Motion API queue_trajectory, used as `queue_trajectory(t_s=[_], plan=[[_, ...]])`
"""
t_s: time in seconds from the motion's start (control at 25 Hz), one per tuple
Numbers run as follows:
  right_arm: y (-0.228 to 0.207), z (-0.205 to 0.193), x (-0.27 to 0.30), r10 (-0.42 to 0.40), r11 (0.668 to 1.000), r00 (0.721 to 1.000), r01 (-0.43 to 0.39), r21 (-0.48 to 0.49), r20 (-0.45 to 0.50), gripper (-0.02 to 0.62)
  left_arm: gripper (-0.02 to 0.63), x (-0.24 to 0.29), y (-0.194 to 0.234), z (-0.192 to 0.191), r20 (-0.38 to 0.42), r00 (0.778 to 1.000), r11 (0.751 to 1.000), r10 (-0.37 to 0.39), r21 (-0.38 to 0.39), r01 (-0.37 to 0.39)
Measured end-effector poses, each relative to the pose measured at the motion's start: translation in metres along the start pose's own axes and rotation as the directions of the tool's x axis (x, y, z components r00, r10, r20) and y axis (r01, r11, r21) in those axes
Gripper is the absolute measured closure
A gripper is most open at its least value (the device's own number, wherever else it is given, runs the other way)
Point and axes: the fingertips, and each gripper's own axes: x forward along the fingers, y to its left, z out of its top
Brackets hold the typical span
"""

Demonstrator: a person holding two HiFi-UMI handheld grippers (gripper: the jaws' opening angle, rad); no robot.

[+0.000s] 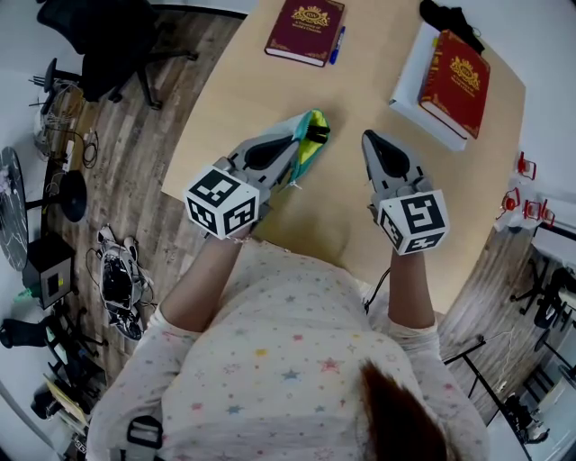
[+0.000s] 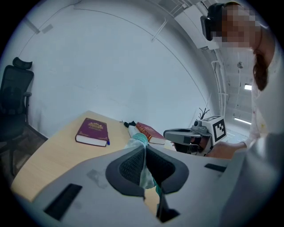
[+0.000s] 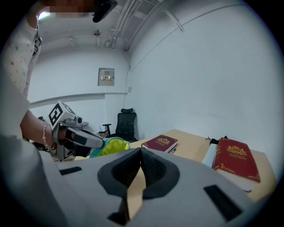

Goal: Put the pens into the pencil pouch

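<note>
**A:** So, where is the soft teal and yellow-green fabric pencil pouch (image 1: 308,155) to be found?

**B:** It is held up off the pale wooden table (image 1: 270,90), pinched by one edge in the left gripper (image 1: 292,142), whose jaws are closed on the cloth. It is judged light and limp. Held by a single edge, its mouth is likely to sag, so a second hold on the opposite lip may be needed to keep it open.

**A:** And the pens?

**B:** Only one is seen, a slim blue pen (image 1: 336,45). It is laid flat at the far end of the table, right against the side of a maroon hardback book with gold print (image 1: 306,30). It is expected to be light, stiff and smooth, so apt to roll or slip. The middle of the barrel is judged the surest place to grip.

**A:** Is the right gripper (image 1: 373,140) ready for it?

**B:** Its jaws are pressed together with nothing between them. It is held over the table near the pouch, well short of the pen.

**A:** What stands in the way?

**B:** Little room is left for a jaw on the book's side. A red hardback book (image 1: 456,83) on a white pad (image 1: 409,76) and a small black object (image 1: 450,18) are set to the right, well apart from the pen. A black office chair (image 1: 108,40) is seen on the floor beyond.
</note>
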Motion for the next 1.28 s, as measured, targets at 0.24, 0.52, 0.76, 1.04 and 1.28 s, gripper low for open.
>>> queue_trajectory(t_s=[0.24,0.52,0.76,1.04,1.28], plan=[[0.000,0.004,-0.006,-0.031,0.999,0.999,0.030,0.032,0.043,0.595,0.586,-0.005,0.000,0.009,0.024,0.999,0.998,0.031,0.046,-0.032],[-0.005,0.004,-0.012,-0.057,0.996,0.996,0.052,0.066,0.064,0.595,0.586,-0.009,-0.001,0.019,0.046,0.998,0.996,0.051,0.078,-0.054],[-0.005,0.006,-0.015,-0.066,0.995,0.995,0.060,0.081,0.076,0.595,0.586,-0.012,0.001,0.023,0.062,0.996,0.994,0.064,0.089,-0.070],[-0.006,0.009,-0.017,-0.080,0.994,0.993,0.073,0.077,0.087,0.595,0.586,-0.012,0.002,0.026,0.071,0.995,0.993,0.066,0.094,-0.072],[-0.006,0.011,-0.015,-0.083,0.994,0.993,0.076,0.077,0.088,0.595,0.586,-0.011,0.005,0.027,0.071,0.995,0.993,0.065,0.093,-0.072]])
